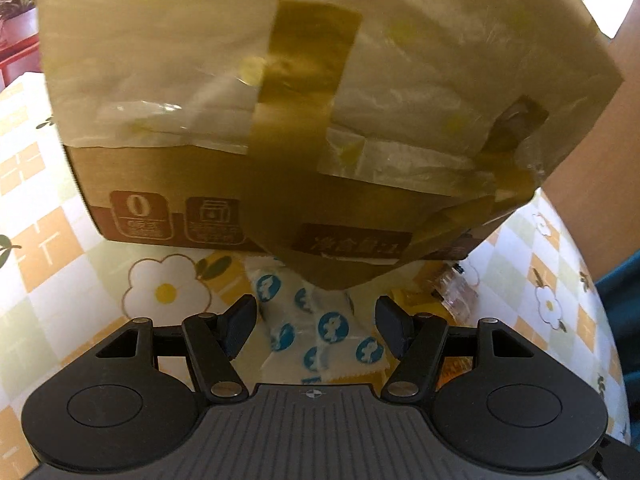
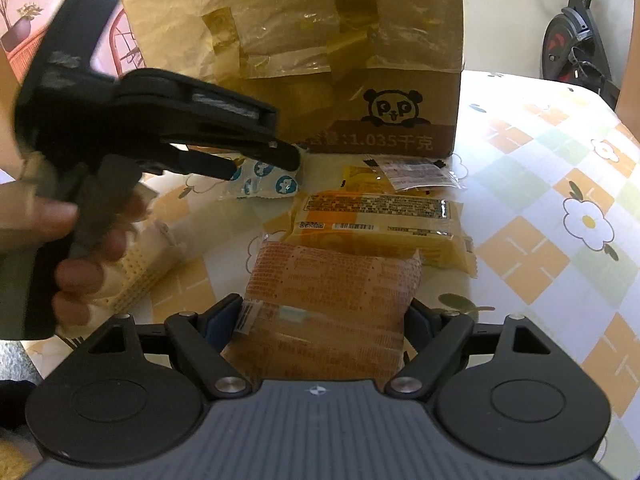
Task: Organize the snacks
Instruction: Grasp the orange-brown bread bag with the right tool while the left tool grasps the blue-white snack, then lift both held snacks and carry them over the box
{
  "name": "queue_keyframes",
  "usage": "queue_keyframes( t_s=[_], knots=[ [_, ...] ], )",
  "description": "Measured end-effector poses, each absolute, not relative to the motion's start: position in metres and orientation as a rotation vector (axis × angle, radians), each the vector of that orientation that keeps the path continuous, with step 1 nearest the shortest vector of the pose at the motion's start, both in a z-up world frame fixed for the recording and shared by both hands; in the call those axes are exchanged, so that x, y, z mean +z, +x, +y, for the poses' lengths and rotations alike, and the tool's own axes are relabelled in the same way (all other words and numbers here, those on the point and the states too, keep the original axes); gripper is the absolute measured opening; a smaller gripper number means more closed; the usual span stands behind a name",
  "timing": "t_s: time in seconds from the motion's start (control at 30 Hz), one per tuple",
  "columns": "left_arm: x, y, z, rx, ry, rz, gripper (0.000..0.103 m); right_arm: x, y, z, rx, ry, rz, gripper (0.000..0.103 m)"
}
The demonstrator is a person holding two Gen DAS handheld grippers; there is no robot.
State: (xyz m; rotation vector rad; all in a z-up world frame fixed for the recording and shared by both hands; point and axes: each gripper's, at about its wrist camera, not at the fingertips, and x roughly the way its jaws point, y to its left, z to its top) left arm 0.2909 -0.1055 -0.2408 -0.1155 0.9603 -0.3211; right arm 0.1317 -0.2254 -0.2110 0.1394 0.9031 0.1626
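A white snack packet with blue round marks (image 1: 320, 332) lies on the flowered tablecloth, right in front of the taped cardboard box (image 1: 280, 80). My left gripper (image 1: 316, 322) hangs over it, open, the packet lying loose between the fingers. In the right wrist view that same left gripper (image 2: 286, 156) is held by a hand and points at the white packet (image 2: 264, 182). My right gripper (image 2: 322, 316) has an orange snack packet (image 2: 332, 288) filling the space between its fingers, the pads against both side edges.
A yellow packet (image 2: 376, 222) lies behind the orange one. A smaller clear-and-yellow packet (image 2: 404, 174) lies by the box (image 2: 360, 60). Clear-wrapped sweets (image 1: 458, 292) sit under the box's corner. An exercise bike (image 2: 576, 44) stands beyond the table's far right edge.
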Motion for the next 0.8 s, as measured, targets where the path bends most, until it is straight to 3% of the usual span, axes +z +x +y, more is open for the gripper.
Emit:
queue_keyframes(
  t_s=[0.23, 0.8],
  knots=[
    [-0.245, 0.281, -0.108, -0.328, -0.04, 0.925, 0.043, -0.212, 0.131, -0.228, 0.171, 0.163, 0.896, 0.084],
    [-0.211, 0.219, -0.053, -0.326, -0.087, 0.806, 0.041, -0.21, 0.125, -0.227, 0.168, 0.223, 0.901, 0.084]
  ],
)
